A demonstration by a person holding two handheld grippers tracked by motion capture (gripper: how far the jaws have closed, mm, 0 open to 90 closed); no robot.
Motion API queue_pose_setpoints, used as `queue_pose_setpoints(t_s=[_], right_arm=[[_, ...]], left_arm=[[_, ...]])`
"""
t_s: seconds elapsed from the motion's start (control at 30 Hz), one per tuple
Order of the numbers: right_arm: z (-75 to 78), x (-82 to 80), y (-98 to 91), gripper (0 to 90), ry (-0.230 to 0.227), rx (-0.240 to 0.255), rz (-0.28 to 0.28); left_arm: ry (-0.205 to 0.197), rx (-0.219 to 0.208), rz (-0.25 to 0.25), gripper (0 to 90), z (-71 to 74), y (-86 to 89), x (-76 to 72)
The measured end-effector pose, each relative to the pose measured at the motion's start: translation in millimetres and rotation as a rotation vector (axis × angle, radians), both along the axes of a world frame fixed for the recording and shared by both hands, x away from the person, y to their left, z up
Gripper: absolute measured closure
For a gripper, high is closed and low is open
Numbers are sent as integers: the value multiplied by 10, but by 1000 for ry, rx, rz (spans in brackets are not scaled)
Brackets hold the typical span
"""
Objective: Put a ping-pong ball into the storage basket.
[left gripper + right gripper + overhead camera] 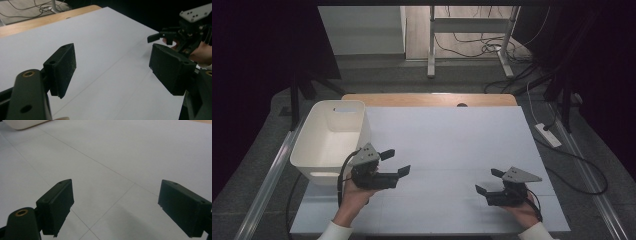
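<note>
Holding both tools low over the white table sheet (pixel 452 145), nothing between either pair of jaws. Left gripper (pixel 395 163) stands wide, just beside the white plastic bin (pixel 332 137) at the table's left edge; right gripper (pixel 488 181) also wide, well apart. I judge the bin comes next: I approach its near wall level, jaws straddling the rim.

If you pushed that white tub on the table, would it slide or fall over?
The white tub would probably slide: it looks like thin plastic and seems empty, so likely light. It sits wide and low, so tipping seems unlikely. Its smooth walls might feel slippery.
</note>
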State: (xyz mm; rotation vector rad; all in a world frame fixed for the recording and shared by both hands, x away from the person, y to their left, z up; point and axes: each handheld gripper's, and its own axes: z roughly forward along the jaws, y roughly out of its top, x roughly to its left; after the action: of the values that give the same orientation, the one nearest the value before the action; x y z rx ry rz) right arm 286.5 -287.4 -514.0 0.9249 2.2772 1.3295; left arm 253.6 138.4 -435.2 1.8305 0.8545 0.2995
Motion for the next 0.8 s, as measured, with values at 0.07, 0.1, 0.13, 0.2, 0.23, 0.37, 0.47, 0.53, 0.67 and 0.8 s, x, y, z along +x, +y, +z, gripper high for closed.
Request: queue_pose_setpoints(t_s=[0.07,0.1,0.13,0.2,0.23,0.37,0.47,0.53,0.67,0.8], right_arm=[[0,-1,-1,127,0,-1,0],[0,-2,-1,127,0,-1,0],[0,-2,-1,127,0,-2,1],[-1,-3,2,127,-2,-2,2],[-2,-4,2,127,-3,-1,2],[-4,-4,0,127,-2,-4,0],[0,-6,-5,127,-4,-8,-4],[0,-7,-4,127,-4,-9,-5],[-1,-14,0,127,-7,-11,-1],[9,-28,1,127,-16,-11,5]], left_arm=[[9,4,-5,220,-90,-10,-19],[13,8,-3,220,-126,-8,-22],[17,10,-1,220,-161,-3,-24],[22,19,10,220,-247,28,-27],[26,21,15,220,-280,44,-26],[35,38,21,219,-369,101,-28],[40,40,27,218,-446,178,-44],[43,31,35,218,-494,236,-55],[44,33,38,222,-593,318,-78],[54,41,48,223,-710,412,-100]])
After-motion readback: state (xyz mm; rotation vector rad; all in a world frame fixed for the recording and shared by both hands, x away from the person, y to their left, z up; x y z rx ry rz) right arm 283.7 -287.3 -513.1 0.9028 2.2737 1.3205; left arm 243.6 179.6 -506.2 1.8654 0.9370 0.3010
